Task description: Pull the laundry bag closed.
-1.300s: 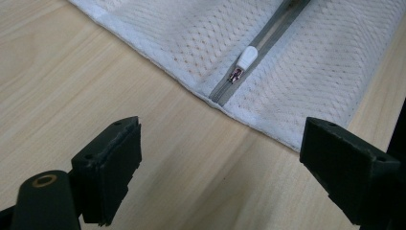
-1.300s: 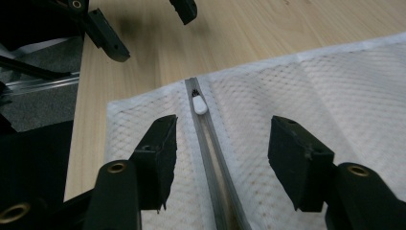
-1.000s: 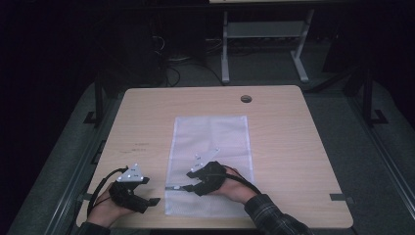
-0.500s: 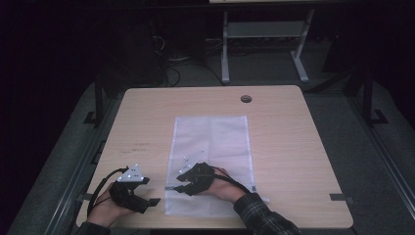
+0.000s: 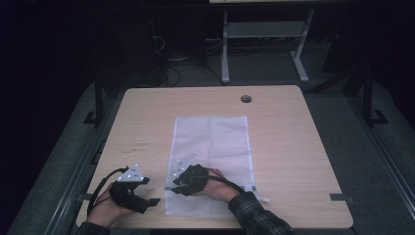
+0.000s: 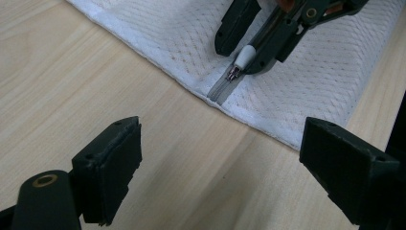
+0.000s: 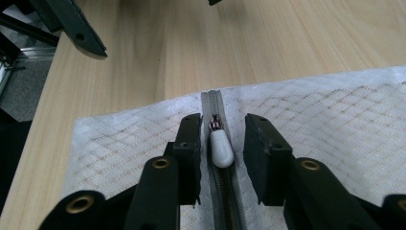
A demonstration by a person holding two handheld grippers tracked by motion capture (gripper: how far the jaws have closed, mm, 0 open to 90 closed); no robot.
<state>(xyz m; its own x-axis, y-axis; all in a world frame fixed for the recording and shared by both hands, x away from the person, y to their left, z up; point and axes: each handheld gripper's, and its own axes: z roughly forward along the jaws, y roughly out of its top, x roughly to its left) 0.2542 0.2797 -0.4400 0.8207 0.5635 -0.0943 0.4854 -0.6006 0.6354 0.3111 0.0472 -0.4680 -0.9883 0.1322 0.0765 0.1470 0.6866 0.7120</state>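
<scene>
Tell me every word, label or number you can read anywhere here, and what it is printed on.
No readable text anywhere.
White mesh zipper bag: no label or print shows.
White rounded zipper pull: plain, no marking.
Light wooden table: faint dark marks near its left part, too small and blurred to read.
Grey three-cornered plate on the left hand-held gripper: small pale dots, no lettering.

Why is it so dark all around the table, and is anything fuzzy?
High view: light falls on the table, the room around it is nearly black, and the mesh bag looks grainy. Right gripper view: the white zipper pull is sharp, the near fingers slightly soft. Left gripper view: bright and clear.
</scene>
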